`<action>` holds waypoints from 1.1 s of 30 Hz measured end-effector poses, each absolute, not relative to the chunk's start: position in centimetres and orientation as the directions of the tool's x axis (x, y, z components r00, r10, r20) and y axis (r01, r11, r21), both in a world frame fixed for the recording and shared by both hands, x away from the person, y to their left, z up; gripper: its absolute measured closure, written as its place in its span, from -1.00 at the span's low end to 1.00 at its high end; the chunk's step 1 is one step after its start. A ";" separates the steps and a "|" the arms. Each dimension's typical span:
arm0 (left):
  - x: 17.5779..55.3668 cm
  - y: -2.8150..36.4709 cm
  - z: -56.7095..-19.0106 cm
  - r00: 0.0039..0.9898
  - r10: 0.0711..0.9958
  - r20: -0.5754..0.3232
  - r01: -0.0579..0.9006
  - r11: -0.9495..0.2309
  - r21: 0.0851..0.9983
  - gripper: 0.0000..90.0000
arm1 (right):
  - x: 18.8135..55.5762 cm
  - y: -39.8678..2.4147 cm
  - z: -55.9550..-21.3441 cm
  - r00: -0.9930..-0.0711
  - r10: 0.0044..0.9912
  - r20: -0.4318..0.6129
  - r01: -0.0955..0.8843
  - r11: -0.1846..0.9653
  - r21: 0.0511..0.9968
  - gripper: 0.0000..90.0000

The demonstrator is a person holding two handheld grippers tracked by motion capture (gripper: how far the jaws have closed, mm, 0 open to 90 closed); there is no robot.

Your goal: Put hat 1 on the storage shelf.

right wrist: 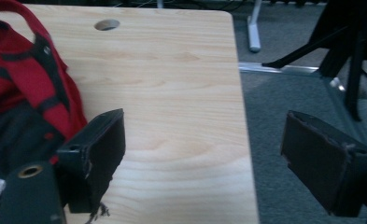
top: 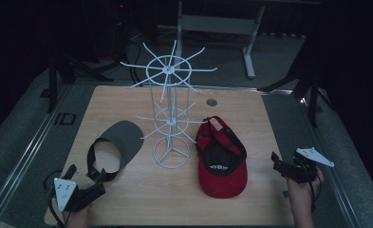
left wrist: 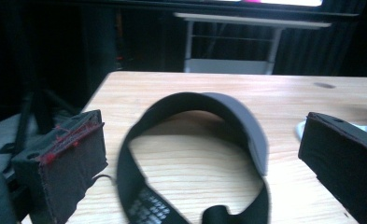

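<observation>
The left gripper [top: 93, 186] hovers with jaws spread wide just short of the grey visor [top: 116, 146], which lies flat on the table [top: 250, 114] left of the white wire rack [top: 170, 114]; the limp strap may slip out as the jaws close. The right gripper [top: 280, 165], also spread and empty, sits at the table's right edge beside the red cap [top: 222, 164]; a careless swing toward the rack could snag its thin prongs and tip it.

The room lay dim and dark-walled, with grey carpet floor [top: 27, 118] around the pale wooden surface [top: 250, 123], a grey metal-framed bench [top: 217, 23] behind it and black tripod legs [top: 307, 85] at the sides
</observation>
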State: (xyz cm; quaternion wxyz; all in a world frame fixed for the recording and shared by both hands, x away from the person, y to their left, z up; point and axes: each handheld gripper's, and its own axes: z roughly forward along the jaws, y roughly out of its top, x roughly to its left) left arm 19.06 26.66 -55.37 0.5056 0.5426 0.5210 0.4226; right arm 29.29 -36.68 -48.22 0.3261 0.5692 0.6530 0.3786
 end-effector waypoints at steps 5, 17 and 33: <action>19.1 26.4 -55.4 0.118 0.992 -0.044 0.147 0.026 0.989 -0.97 | 30.5 -35.3 -47.4 -0.179 0.984 0.010 0.495 0.081 0.865 -0.69; 18.9 26.1 -55.0 0.142 0.987 -0.072 0.184 0.045 0.982 -0.97 | 33.5 -32.9 -46.8 -0.288 0.957 0.031 0.500 0.123 0.857 -0.67; 19.0 26.3 -54.9 0.151 0.983 -0.104 0.206 0.071 0.976 -0.97 | 37.5 -27.6 -49.7 -0.407 0.912 0.057 0.571 0.206 0.794 -0.55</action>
